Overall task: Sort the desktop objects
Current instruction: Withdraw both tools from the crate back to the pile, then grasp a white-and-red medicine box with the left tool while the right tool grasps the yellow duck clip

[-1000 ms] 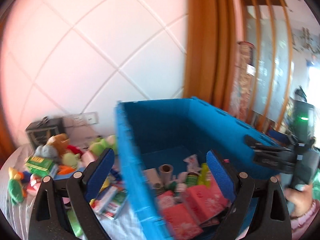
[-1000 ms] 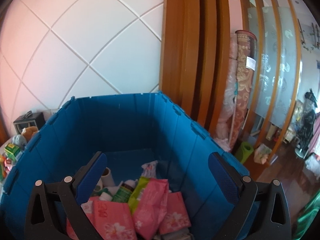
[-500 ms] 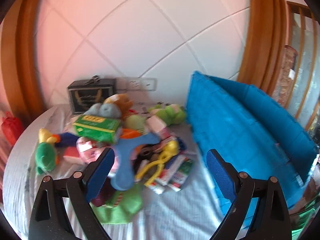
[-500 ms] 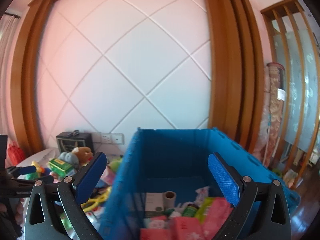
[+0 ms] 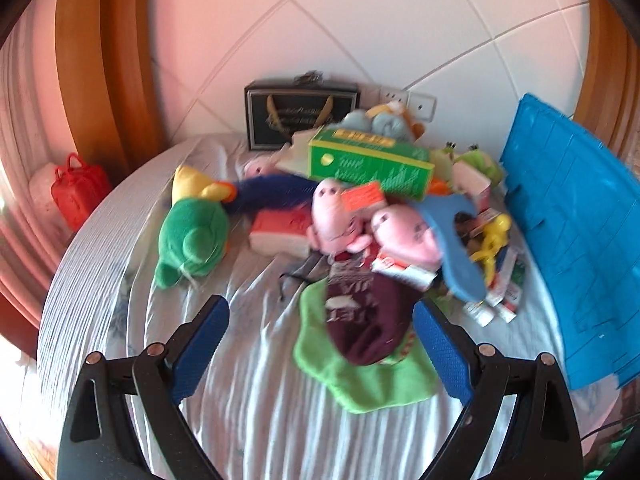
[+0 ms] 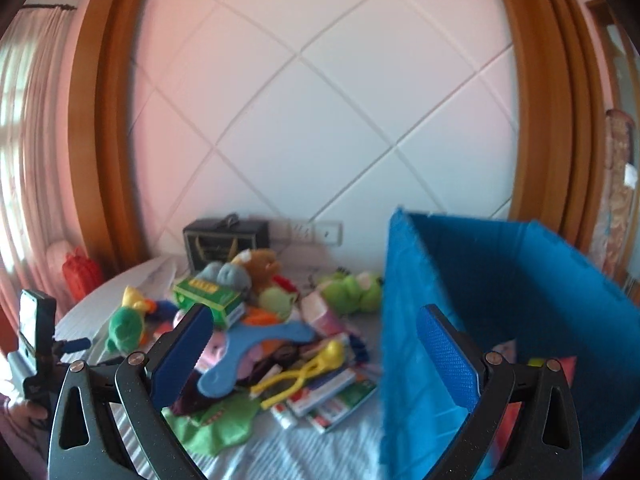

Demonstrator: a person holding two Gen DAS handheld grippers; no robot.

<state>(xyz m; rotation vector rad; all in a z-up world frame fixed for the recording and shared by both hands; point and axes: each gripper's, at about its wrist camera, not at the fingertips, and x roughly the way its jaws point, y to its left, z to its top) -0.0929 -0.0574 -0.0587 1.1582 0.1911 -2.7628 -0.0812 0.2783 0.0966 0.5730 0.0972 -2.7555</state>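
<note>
A pile of toys and packets lies on the white cloth-covered table point(image 5: 248, 400): a green box point(image 5: 370, 162), pink plush pigs point(image 5: 340, 216), a green parrot plush point(image 5: 192, 232), a blue boomerang point(image 5: 456, 248), a maroon cloth point(image 5: 364, 316) on a green cloth point(image 5: 372, 384). My left gripper point(image 5: 320, 350) is open and empty, above the near side of the pile. The blue crate point(image 6: 500, 320) stands on the right. My right gripper point(image 6: 316, 356) is open and empty, straddling the crate's left wall point(image 6: 404, 340).
A black box point(image 5: 300, 114) stands against the tiled wall behind the pile. A red bag point(image 5: 78, 190) sits at the far left. Yellow tongs point(image 6: 304, 374) and toothpaste boxes point(image 6: 332, 396) lie beside the crate. The left gripper's body point(image 6: 34, 348) shows at the right wrist view's left edge.
Both grippers have swung left, away from the crate's inside toward the pile. The left one has come closer to the pile and tilted down. Both stay open.
</note>
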